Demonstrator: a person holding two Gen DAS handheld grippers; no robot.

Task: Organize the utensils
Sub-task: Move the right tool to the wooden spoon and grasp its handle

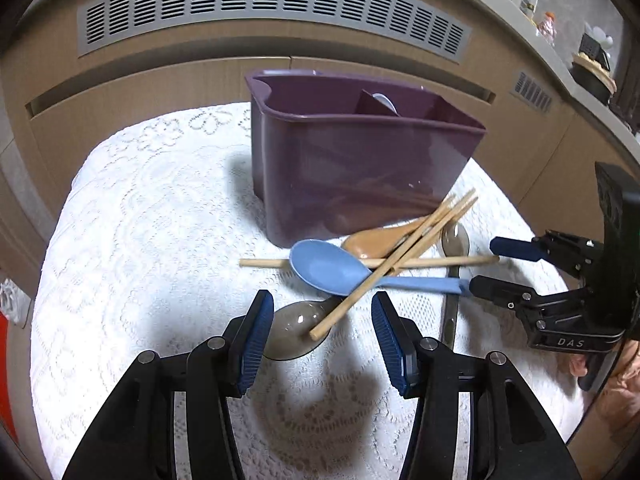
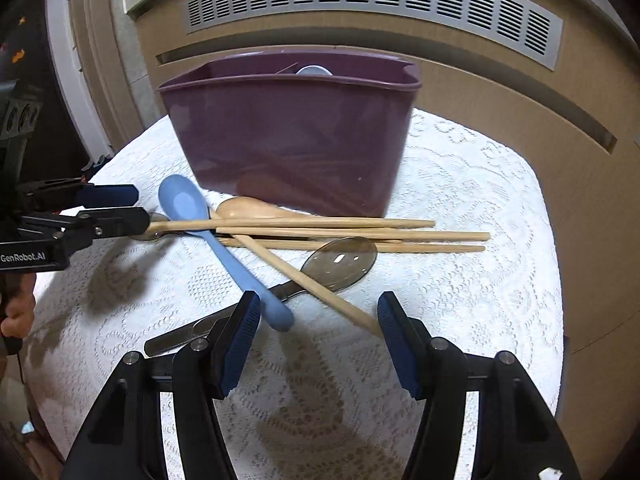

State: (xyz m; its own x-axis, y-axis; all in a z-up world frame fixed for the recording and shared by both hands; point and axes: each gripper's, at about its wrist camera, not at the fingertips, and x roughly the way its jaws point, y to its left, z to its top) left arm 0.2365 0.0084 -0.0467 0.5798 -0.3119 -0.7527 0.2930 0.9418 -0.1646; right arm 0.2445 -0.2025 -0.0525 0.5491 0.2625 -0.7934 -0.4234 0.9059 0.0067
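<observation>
Left wrist view, contents by descending size. Lace tablecloth (image 1: 140,220), white, covering the table. Wooden cabinet front (image 1: 160,92) behind it, with a grey slatted vent (image 1: 272,8).

Purple utensil holder (image 1: 360,160), upright at the far middle of the cloth, divided inside; a pale spoon bowl (image 1: 385,103) shows above its partition, and what else it holds cannot be told.

Left gripper (image 1: 322,334), low in the foreground, jaws parted and grasping nothing; the tip of one chopstick and the bowl of a smoky translucent spoon (image 1: 294,330) lie on the cloth between its blue pads (image 1: 252,344), untouched.

Right gripper (image 2: 318,330), likewise parted and empty; in the right wrist view the handle end of the blue spoon (image 2: 224,248) lies between its pads, and one chopstick end reaches close to the right pad.

Loose utensils, heaped on the cloth just in front of the holder:
- blue spoon, bowl toward the left gripper, handle toward the right;
- tan spoon (image 1: 376,240), nearest the holder wall;
- second smoky translucent spoon (image 2: 340,264), metal handle;
- four wooden chopsticks (image 2: 320,224), crossed over the spoons.

A hand (image 2: 16,312) grips the left gripper's handle at that view's edge.
</observation>
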